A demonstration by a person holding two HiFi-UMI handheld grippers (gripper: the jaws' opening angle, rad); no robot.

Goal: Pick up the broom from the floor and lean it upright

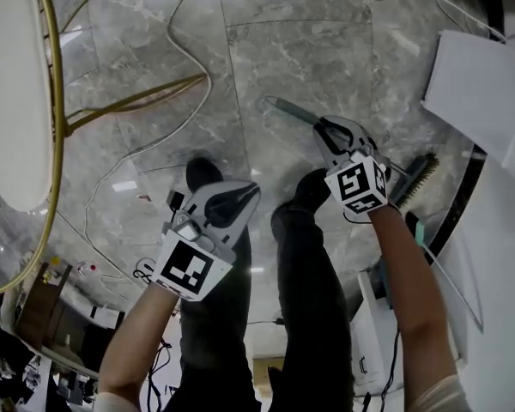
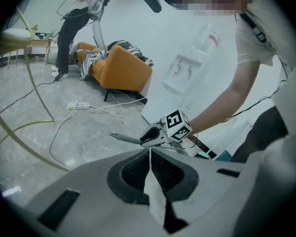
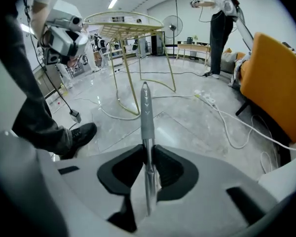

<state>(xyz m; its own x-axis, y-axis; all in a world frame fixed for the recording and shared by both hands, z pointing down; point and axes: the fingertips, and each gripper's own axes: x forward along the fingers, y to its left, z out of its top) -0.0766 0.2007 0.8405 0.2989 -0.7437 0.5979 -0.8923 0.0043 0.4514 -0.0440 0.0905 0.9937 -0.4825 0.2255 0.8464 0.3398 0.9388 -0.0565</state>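
one gripper, the right gripper [image 1: 328, 132], is clenched on the broom [image 1: 288, 109] near its grey handle tip. the long axis is run back past that wrist to the bristles [image 1: 419, 177]. the left gripper [image 1: 242, 197] is held shut and empty beside it.

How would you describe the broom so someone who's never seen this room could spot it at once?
Over the grey marble floor, look right of the round gold-legged table, toward the white boards. The broom is the thin grey rod in the right gripper. Unlike the limp white cables nearby, it is straight, with a dark bristle head.
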